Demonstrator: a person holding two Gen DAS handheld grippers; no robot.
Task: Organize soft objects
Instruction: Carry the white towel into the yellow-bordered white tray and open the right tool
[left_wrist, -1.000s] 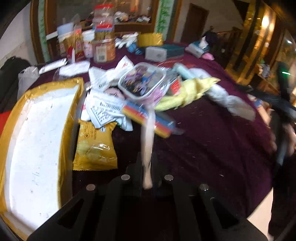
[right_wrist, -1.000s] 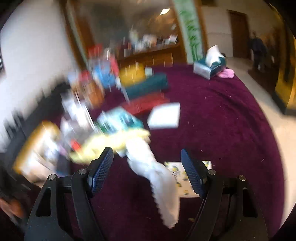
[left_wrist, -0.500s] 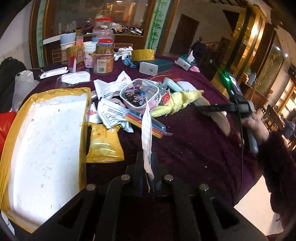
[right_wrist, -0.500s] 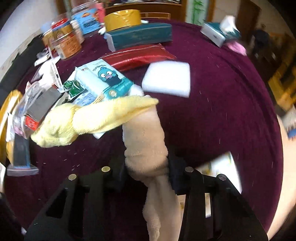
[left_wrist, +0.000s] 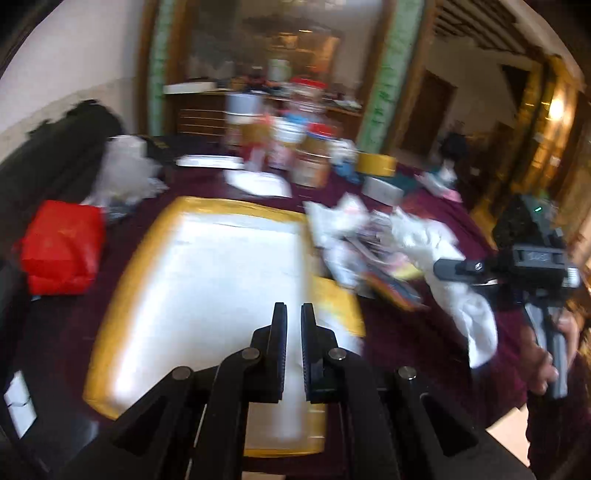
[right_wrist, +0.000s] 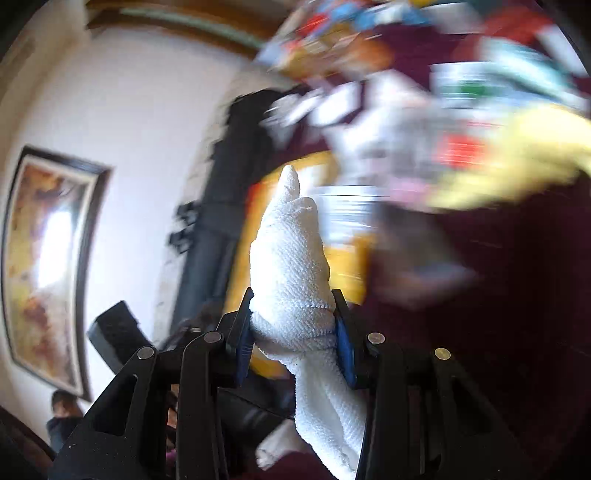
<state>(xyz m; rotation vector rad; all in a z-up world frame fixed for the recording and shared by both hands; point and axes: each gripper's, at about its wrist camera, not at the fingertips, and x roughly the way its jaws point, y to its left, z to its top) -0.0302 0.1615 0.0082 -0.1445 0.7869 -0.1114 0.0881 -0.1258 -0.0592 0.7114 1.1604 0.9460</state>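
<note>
My right gripper (right_wrist: 293, 325) is shut on a white towel (right_wrist: 291, 266), which sticks up between the fingers and hangs below them. In the left wrist view the same gripper (left_wrist: 443, 267) holds the towel (left_wrist: 469, 310) in the air over the right side of the maroon table (left_wrist: 424, 347). My left gripper (left_wrist: 293, 328) has its fingers nearly together with a thin gap and nothing between them, above a white tray with a gold rim (left_wrist: 207, 295). A yellow cloth (right_wrist: 517, 162) lies blurred on the table.
A red bag (left_wrist: 61, 247) sits left of the tray. A heap of packets and wrappers (left_wrist: 362, 236) lies right of it. Jars and boxes (left_wrist: 295, 144) stand at the back. A yellow snack packet (left_wrist: 340, 306) lies beside the tray.
The white strip that was in my left gripper is gone and that gripper has swung left over the tray. My right gripper has lifted the towel off the table and turned left.
</note>
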